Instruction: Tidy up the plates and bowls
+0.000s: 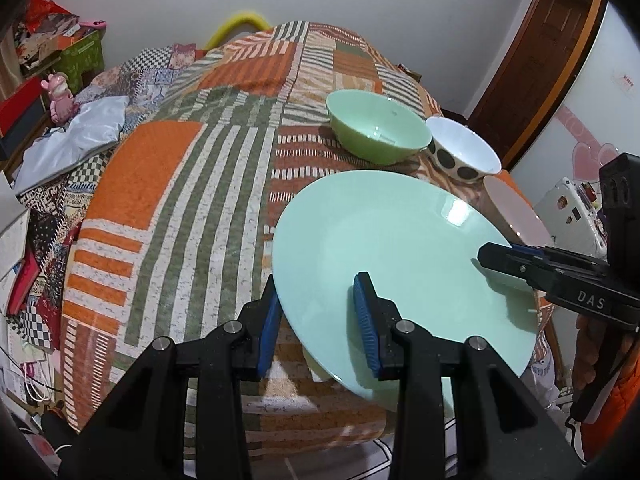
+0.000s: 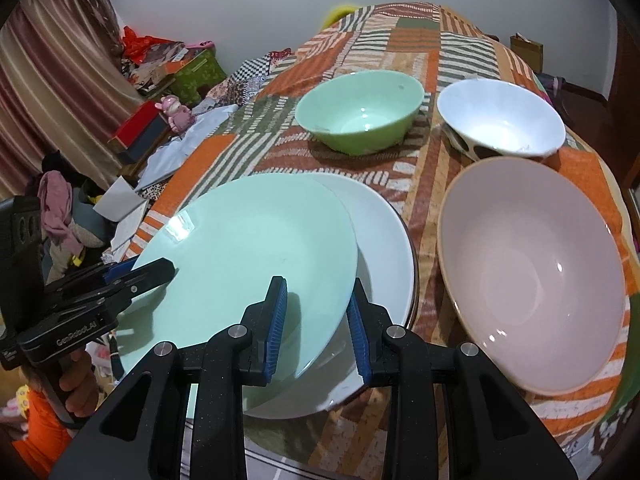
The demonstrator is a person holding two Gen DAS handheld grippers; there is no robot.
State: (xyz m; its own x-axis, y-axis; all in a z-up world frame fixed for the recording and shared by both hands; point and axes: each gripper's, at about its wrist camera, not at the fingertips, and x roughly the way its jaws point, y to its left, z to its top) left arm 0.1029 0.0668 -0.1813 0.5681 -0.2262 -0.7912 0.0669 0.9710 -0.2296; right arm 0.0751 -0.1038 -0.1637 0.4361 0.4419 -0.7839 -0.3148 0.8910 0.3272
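A mint green plate (image 1: 392, 240) (image 2: 256, 248) lies tilted on a white plate (image 2: 384, 248) on the patterned table. My left gripper (image 1: 318, 320) straddles the green plate's near-left rim, jaws apart, one finger under it and one above. My right gripper (image 2: 316, 320) straddles its right rim the same way, jaws apart. Each gripper shows in the other's view: the right one (image 1: 516, 260) and the left one (image 2: 132, 276). Beyond stand a green bowl (image 1: 378, 126) (image 2: 360, 110), a white dotted bowl (image 1: 464, 148) (image 2: 500, 118) and a pink bowl (image 2: 532, 276) (image 1: 516, 208).
The patterned tablecloth (image 1: 180, 208) covers the table and drops off at the near edge. Clutter lies to the left: a pink figurine (image 1: 60, 96), green box (image 1: 80, 56), books and cloths. A brown door (image 1: 548, 52) stands far right.
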